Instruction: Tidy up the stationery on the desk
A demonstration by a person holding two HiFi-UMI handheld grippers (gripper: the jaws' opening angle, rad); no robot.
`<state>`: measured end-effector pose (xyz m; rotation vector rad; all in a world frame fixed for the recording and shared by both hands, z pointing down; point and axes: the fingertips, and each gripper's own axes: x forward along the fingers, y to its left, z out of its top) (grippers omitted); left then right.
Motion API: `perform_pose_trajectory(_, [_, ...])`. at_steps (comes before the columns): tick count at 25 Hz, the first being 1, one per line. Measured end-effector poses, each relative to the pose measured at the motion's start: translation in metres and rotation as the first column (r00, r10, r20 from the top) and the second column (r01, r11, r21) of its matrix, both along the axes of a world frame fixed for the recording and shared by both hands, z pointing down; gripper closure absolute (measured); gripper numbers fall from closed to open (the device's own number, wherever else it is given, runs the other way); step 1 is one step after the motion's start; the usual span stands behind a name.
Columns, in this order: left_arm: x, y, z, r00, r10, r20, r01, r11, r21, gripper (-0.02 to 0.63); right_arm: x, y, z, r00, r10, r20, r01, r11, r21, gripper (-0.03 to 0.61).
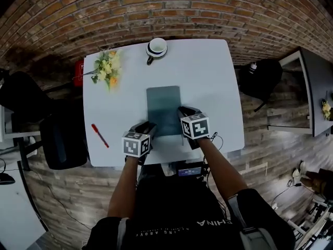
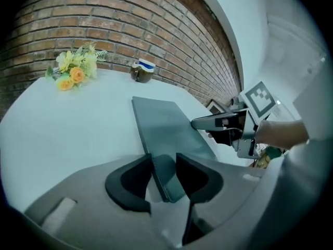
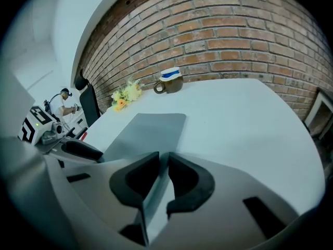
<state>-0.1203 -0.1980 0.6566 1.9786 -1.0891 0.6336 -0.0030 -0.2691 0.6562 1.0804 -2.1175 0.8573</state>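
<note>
A dark teal notebook [image 1: 164,108] lies flat in the middle of the white desk [image 1: 208,82]. My left gripper [image 1: 147,128] is at its near left corner; in the left gripper view that corner [image 2: 165,176] pokes between the jaws of the left gripper [image 2: 164,163], which stand a little apart round it. My right gripper [image 1: 183,112] is at the near right edge. In the right gripper view the right gripper [image 3: 164,163] has its pads closed on the thin edge of the notebook [image 3: 148,129]. A red pen [image 1: 100,135] lies on the desk to the left.
A cup on a saucer [image 1: 156,48] stands at the far edge of the desk. A bunch of yellow flowers [image 1: 107,66] lies at the far left corner. A black chair [image 1: 62,139] stands left of the desk. A brick wall runs behind.
</note>
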Motion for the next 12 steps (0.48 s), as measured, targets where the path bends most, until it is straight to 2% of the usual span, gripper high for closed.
perform_pose_trajectory(12, [-0.0033,0.0012,-0.0003,1.0,-0.021,-0.009,0.021,1.0,-0.008,0.465,-0.0016,-0.0005,-0.0003,1.0,-0.026,-0.008,0.026,1.0,0.009,0.514])
